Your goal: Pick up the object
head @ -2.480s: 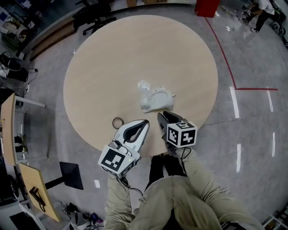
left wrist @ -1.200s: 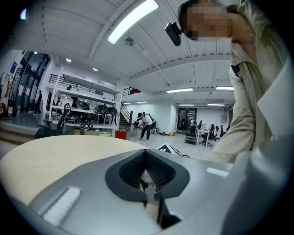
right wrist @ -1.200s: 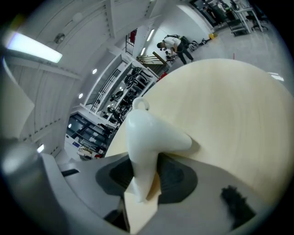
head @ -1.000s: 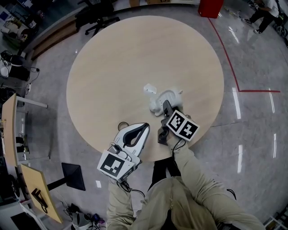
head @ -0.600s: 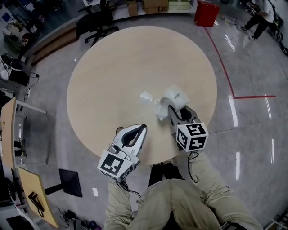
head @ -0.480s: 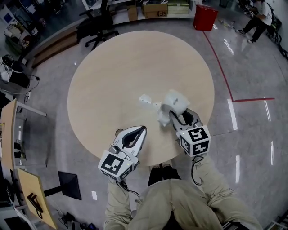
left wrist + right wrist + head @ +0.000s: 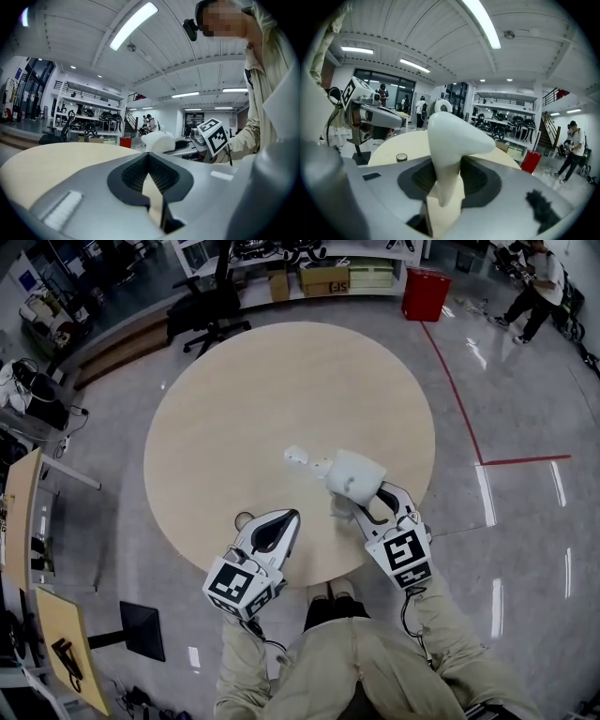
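Note:
A white, bulbous plastic object (image 7: 356, 474) hangs above the near right part of the round wooden table (image 7: 244, 399). My right gripper (image 7: 356, 501) is shut on it. In the right gripper view its narrow lower end (image 7: 446, 183) is pinched between the jaws and its rounded top rises above them. A small white piece (image 7: 295, 456) lies on the table to the left of the object. My left gripper (image 7: 292, 516) rests over the table's near edge. Its tips (image 7: 149, 157) are together and hold nothing. In the left gripper view the white object (image 7: 157, 141) shows ahead.
A small dark-rimmed round thing (image 7: 245, 519) lies on the table by the left gripper. Beyond the table are a black office chair (image 7: 211, 306), cardboard boxes (image 7: 323, 279), a red bin (image 7: 424, 282) and a person (image 7: 534, 277). Red tape (image 7: 464, 395) runs across the floor.
My right gripper reached the white object, closed on it and raised it off the table toward the near right. The small white piece stayed on the table. The left gripper barely moved.

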`<state>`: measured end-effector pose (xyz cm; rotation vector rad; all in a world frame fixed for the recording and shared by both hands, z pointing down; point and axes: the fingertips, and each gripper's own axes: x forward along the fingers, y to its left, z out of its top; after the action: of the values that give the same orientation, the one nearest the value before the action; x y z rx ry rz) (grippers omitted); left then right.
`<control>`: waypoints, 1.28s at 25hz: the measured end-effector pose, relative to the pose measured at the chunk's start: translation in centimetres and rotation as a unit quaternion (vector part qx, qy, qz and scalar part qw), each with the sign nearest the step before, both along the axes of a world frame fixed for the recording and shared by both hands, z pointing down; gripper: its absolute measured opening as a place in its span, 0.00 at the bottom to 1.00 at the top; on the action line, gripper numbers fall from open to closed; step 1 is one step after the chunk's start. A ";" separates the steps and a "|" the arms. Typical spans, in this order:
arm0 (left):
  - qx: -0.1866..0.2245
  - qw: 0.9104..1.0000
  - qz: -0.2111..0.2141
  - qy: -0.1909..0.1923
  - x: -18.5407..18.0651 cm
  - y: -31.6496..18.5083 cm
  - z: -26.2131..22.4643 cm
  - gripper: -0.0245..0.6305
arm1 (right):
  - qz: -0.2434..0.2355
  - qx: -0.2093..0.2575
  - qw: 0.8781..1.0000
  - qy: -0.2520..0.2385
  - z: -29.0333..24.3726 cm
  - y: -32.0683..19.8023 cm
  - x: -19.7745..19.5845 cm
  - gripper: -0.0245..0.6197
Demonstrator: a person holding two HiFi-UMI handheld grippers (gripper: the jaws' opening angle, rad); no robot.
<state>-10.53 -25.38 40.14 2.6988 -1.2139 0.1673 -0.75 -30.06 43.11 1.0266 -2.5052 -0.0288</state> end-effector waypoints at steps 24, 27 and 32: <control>0.060 0.998 0.004 0.004 1.2 11.2 -3.8 0.05 | 0.014 0.077 0.995 -0.056 -5.6 11.1 0.9 0.26; 0.062 0.998 0.007 0.000 0.2 14.4 -3.6 0.05 | 0.018 0.081 0.995 -0.056 -5.7 14.0 0.2 0.26; 0.070 0.998 0.005 0.003 -1.5 19.3 -3.3 0.05 | 0.030 0.082 0.994 -0.065 -5.6 19.2 -0.5 0.26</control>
<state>-11.98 -6.09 36.89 2.8223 -1.2541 0.0773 -1.22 -10.85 37.47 1.2039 -2.6228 -0.1577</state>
